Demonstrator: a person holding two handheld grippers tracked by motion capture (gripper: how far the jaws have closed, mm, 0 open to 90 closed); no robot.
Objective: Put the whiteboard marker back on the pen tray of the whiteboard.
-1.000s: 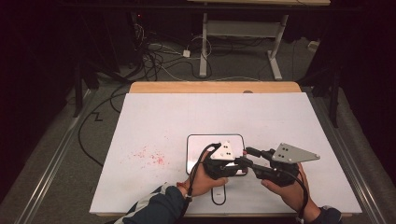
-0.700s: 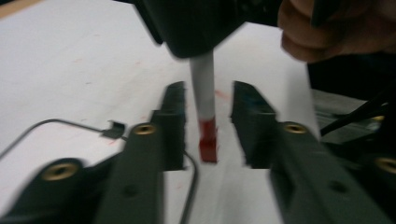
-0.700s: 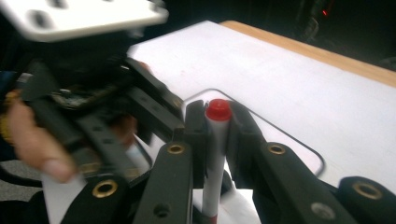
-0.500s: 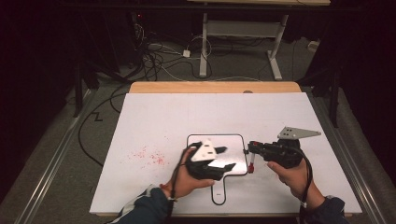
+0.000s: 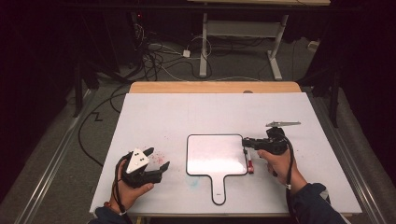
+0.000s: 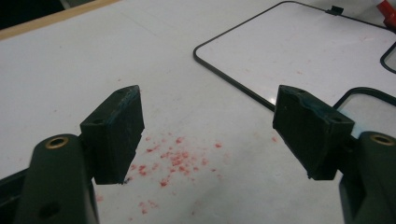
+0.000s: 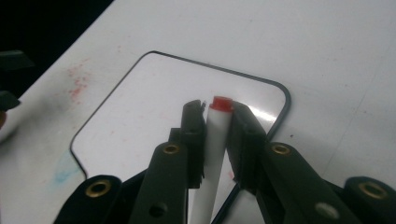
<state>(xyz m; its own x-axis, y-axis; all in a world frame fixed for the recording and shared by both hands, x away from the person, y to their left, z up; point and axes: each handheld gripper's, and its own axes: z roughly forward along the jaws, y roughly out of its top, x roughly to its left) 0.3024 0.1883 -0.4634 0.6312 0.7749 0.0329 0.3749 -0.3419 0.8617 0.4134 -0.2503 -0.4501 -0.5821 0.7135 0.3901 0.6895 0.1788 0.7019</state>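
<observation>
Left gripper (image 5: 156, 161) at seven o'clock, jaws just opened wide, nothing between; right gripper (image 7: 215, 122) at four clamps a marker (image 7: 212, 144) over the whiteboard (image 5: 215, 154).

White board and table, black grippers, red marker

The table (image 5: 289, 112) is white with a tan wooden far edge and red speckles (image 6: 173, 161); a faint blue smudge (image 7: 63, 170) lies beside the white board (image 5: 217, 154), which has a thin black rim. The marker (image 7: 212, 140) is white with a red end. Both grippers, left (image 5: 156, 163) and right (image 5: 246, 142), are black with brass-coloured rivets and grey top plates.
</observation>
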